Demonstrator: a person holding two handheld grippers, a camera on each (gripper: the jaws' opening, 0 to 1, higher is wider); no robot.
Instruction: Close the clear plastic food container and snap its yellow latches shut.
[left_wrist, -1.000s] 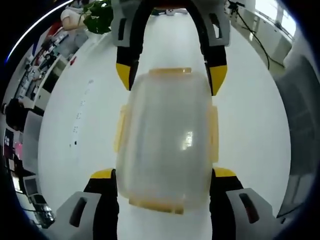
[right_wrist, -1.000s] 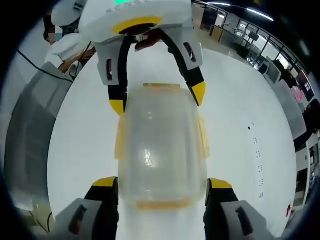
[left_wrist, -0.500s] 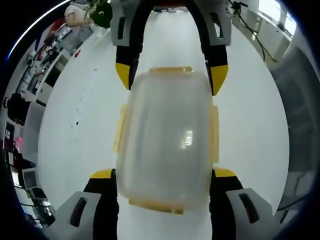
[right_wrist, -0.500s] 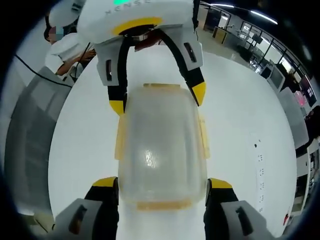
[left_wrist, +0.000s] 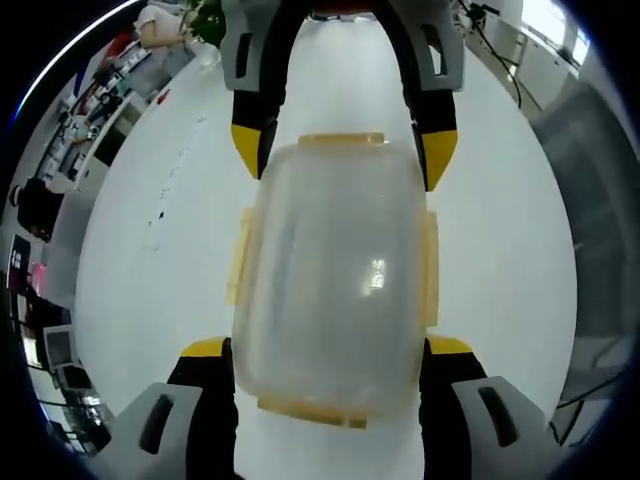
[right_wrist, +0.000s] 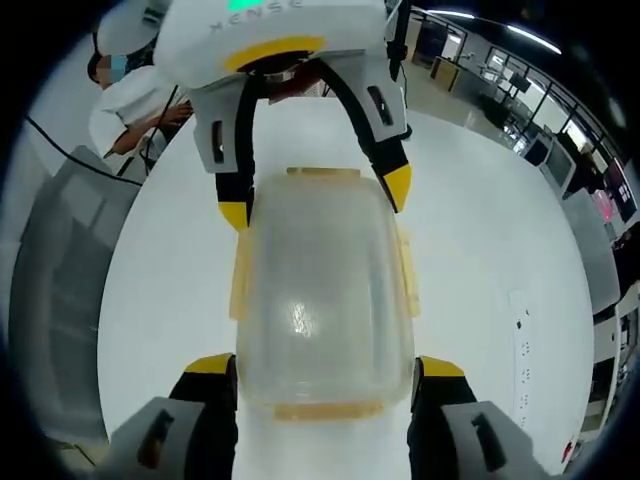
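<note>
White table (left_wrist: 150, 260) bears the container (left_wrist: 335, 275), both grippers' jaws clamping its ends.

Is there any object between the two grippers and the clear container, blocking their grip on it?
Nothing visible does. The left gripper clasps one end of the container directly, and the right gripper clasps the opposite end, with no object between.

The container (left_wrist: 335, 275) is frosted, so its inside cannot be read. Its yellow latches (left_wrist: 427, 265) show as thin edge strips; whether they are snapped is unclear. The left gripper (left_wrist: 325, 350) has its fingertips partly behind the container's near end, as does the right gripper (right_wrist: 325, 365).
</note>
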